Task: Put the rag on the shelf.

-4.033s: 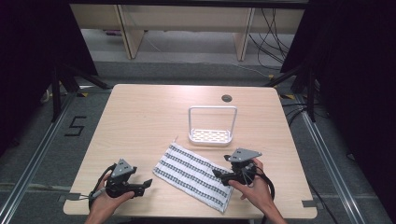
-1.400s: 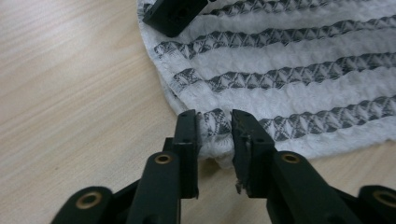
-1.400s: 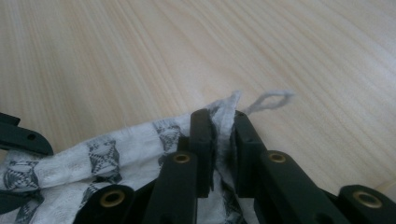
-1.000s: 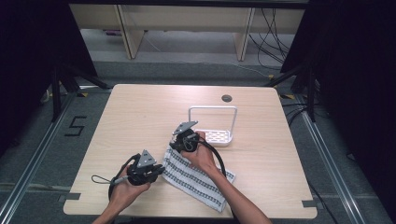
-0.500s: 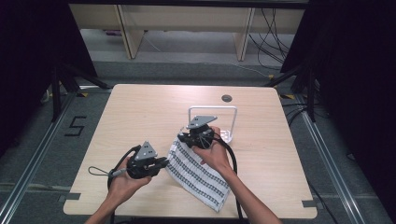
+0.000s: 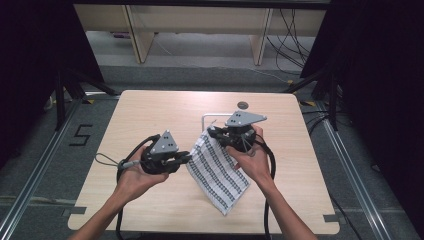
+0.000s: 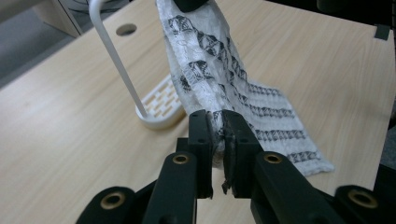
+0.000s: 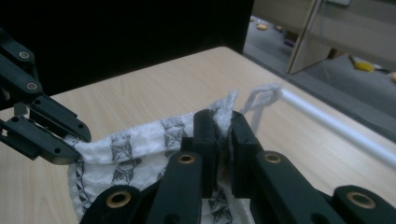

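both the left gripper [image 6: 186, 159] and right gripper [image 6: 212, 134] are clamped on the patterned towel [image 6: 217, 170], lifted just before the white rack [image 7: 156, 105]; keep the held edge taut and level.

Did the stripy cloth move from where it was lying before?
Yes. The cloth lay flat near the table's front edge; now its top edge is lifted up toward the white rack, pinched by both grippers.
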The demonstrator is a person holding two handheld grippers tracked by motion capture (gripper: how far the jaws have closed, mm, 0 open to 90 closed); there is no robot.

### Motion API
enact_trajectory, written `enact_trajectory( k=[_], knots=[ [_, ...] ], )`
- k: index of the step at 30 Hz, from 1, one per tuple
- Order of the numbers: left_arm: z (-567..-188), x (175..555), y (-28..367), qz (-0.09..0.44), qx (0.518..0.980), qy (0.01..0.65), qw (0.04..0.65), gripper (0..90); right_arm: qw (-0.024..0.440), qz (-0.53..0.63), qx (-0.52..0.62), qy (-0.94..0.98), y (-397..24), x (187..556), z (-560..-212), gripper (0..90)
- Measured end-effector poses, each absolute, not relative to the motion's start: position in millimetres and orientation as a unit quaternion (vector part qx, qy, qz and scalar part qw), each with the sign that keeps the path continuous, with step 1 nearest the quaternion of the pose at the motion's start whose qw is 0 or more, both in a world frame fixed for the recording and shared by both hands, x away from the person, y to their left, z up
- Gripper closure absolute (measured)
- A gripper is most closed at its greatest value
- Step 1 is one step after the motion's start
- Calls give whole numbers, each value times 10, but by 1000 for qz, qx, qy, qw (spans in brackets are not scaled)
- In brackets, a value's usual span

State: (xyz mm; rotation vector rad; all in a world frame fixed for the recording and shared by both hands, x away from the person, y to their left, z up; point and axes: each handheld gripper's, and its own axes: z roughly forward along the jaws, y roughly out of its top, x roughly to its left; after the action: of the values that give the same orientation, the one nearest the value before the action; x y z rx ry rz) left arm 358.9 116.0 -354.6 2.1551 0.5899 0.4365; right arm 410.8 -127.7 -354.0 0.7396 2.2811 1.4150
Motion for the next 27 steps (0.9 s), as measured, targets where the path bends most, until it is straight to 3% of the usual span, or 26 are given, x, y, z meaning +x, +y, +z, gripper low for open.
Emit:
enact_trajectory(
  k=[12,27],
  knots=[
    [-3112,3838,979,195,866,209,410,821,222,536,279,765,-1522,4120,-3135,849],
    [-2840,4313,776,191,864,224,409,821,253,535,317,741,-1721,4362,-2966,850]
  ],
)
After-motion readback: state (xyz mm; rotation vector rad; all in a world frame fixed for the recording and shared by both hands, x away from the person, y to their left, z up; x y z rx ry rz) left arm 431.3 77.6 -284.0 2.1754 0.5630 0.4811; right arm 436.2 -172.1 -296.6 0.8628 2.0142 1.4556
